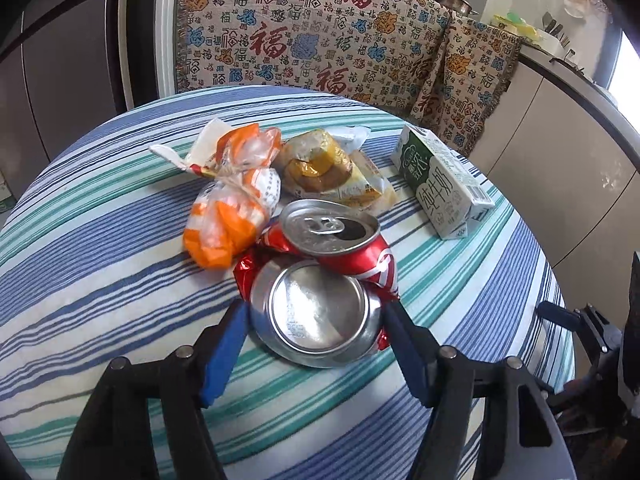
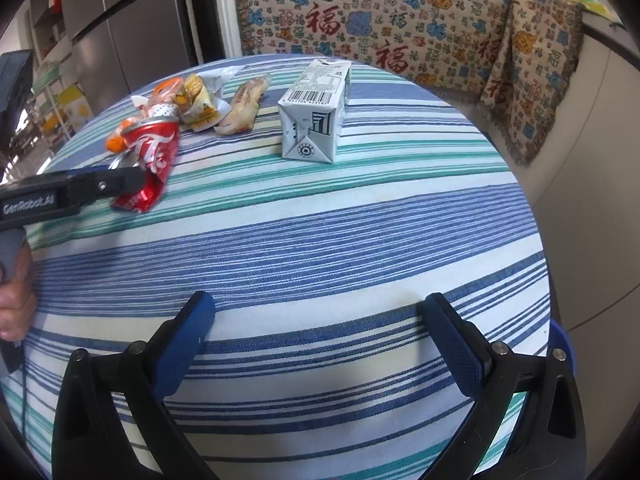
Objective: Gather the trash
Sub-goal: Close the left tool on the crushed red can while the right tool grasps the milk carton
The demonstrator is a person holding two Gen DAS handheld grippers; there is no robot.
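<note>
One crushed can [image 1: 320, 276]: red, folded, lying on the striped counter [image 1: 100, 280] between the left gripper's blue pads.
Left gripper [image 1: 314, 320]: jaws flank the can's base; the pads seem to touch it, though contact is unclear.
Right gripper [image 2: 316, 312]: wide apart over bare cloth, holding nothing.
Neighbours: orange wrapper [image 1: 228, 216] touching the can; milk carton [image 1: 444, 184] apart.

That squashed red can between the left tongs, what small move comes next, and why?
Probably close the left tongs the rest of the way on the crushed can: its silver base sits between the blue pads, and it appears to rest on the striped cloth still.
</note>
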